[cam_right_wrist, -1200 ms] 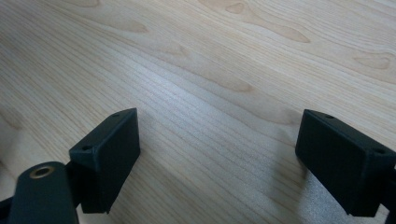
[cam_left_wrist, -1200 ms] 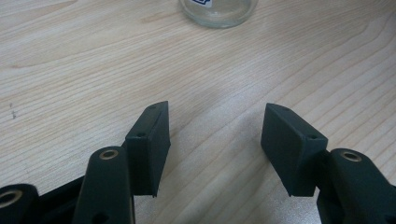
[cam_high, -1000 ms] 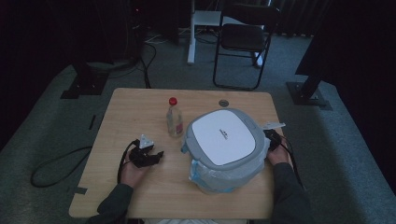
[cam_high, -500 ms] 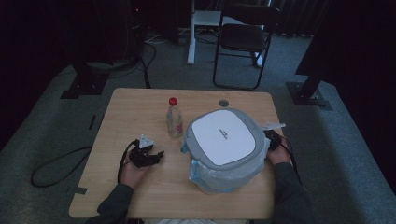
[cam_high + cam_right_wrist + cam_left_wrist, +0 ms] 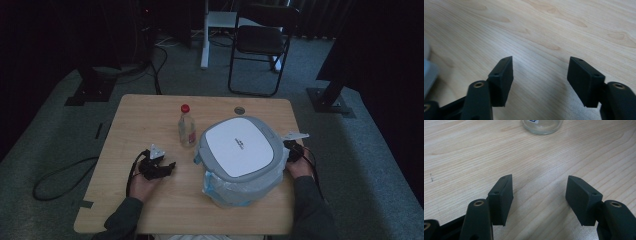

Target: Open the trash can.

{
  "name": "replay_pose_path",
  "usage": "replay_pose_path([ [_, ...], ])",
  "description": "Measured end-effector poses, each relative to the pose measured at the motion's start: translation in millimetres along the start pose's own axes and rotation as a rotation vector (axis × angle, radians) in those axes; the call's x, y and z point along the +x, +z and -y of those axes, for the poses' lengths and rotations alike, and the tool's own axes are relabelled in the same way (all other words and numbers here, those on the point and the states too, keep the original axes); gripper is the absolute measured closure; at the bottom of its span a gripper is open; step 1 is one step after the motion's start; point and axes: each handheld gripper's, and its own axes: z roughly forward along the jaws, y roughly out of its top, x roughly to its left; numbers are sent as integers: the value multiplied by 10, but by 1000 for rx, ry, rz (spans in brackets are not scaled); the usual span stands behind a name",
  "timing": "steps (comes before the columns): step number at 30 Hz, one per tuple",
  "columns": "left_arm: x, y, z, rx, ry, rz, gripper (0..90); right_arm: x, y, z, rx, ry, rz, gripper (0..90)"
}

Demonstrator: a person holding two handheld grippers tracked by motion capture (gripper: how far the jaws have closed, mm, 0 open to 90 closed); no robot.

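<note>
Both tools sit low over the desk (image 5: 150, 115), jaws wide and empty: the left tool (image 5: 159, 167) near the glass bottle (image 5: 186, 126), the right tool (image 5: 292, 151) just beside what looks like a lidded bin (image 5: 240, 150) with a plastic liner. A careless sweep could topple the bottle, and the bin blocks the way between the hands.

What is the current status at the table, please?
Left gripper open, empty. Right gripper open, empty, beside lidded bin. Bottle upright ahead of left gripper.
</note>
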Motion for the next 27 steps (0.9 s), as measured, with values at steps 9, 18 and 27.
replay_pose_path([
  [9,0,0,0,1,1,0,395,86,-114,0,-8,-26,-20,490],
  [18,-1,0,0,-1,1,0,395,183,-236,2,-33,-46,-68,609],
  [27,-2,0,0,0,2,-1,395,280,-380,3,-68,-60,-104,754],
])
